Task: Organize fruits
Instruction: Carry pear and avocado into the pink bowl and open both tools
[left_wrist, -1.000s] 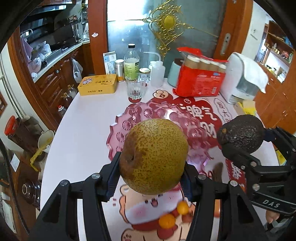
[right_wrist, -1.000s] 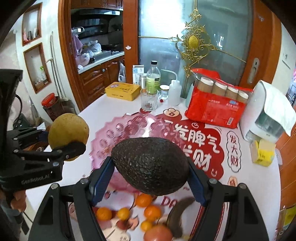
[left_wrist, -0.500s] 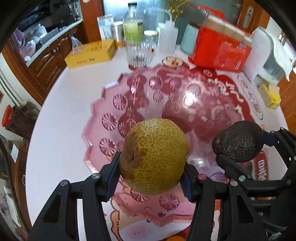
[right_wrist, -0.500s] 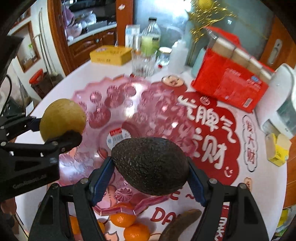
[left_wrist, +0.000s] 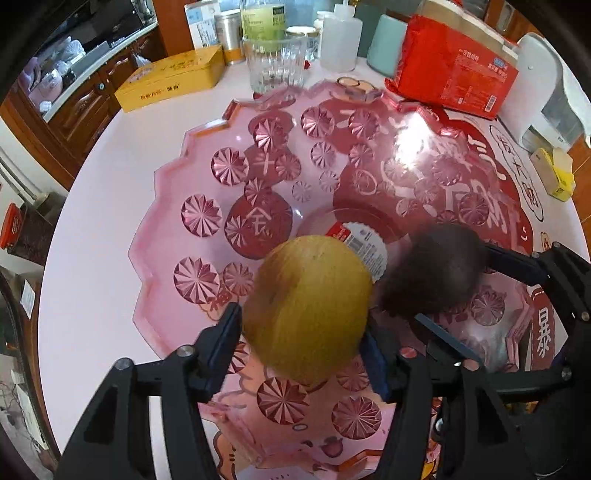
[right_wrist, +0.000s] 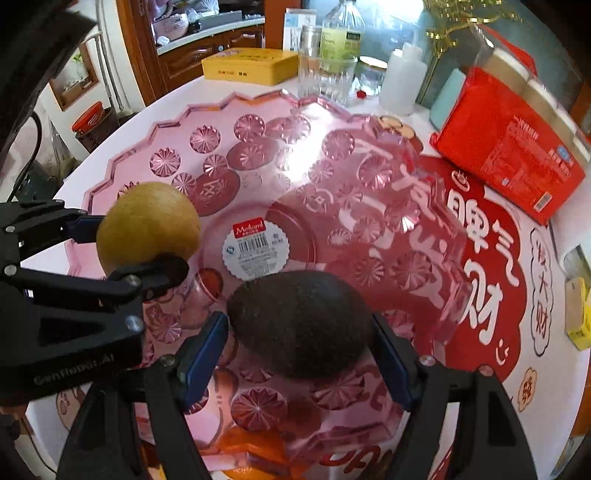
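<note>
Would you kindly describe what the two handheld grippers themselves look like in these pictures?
Both the left gripper and the right gripper are angular matte-black frames with silver screw heads and blue-padded fingers. The left one's side shows faint grey lettering in the right wrist view. No cables, sleeves or clothing are visible.

You can read "Meiland" on the sticker (right_wrist: 255, 248) in the pink bowl (right_wrist: 122, 162), and "GenRobot.AI" on your left gripper (right_wrist: 144, 251).
</note>
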